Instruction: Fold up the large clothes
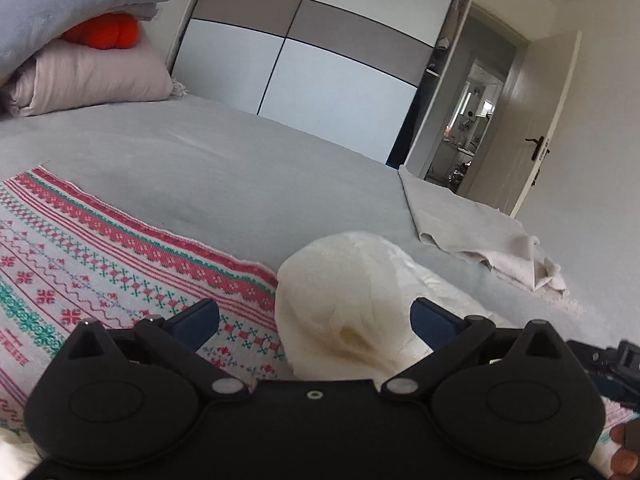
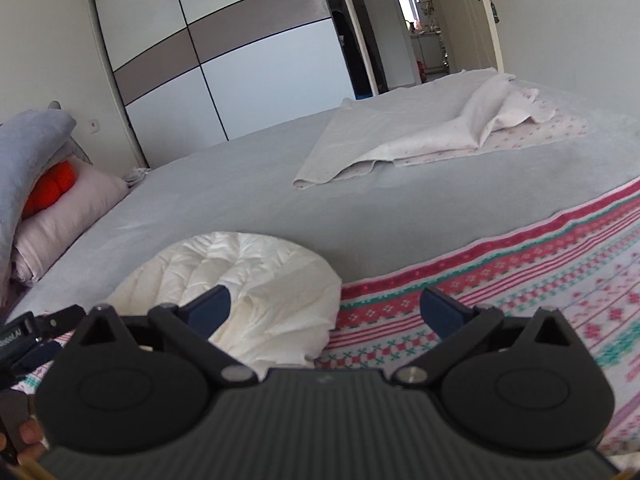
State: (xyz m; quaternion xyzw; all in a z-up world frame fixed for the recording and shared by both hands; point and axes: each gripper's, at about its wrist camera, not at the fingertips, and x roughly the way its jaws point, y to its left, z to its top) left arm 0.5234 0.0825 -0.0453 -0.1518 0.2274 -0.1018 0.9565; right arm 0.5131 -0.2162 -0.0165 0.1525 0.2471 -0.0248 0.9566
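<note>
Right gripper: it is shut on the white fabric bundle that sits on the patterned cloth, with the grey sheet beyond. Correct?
Not quite. The right gripper is open, jaws spread wide and gripping nothing, as the right wrist view shows. The white fabric bundle does sit on the patterned cloth, with the grey sheet beyond.

White bundle (image 1: 344, 300) blocks ahead; grey bedspread (image 1: 240, 176) open.

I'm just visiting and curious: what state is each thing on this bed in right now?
Left gripper: open.
Right gripper: open.
White crumpled cloth: bunched, unfolded.
Red-and-green patterned woven cloth: spread flat.
Pale grey dotted sheet: partly folded, rumpled.
Cream room door: open.
</note>
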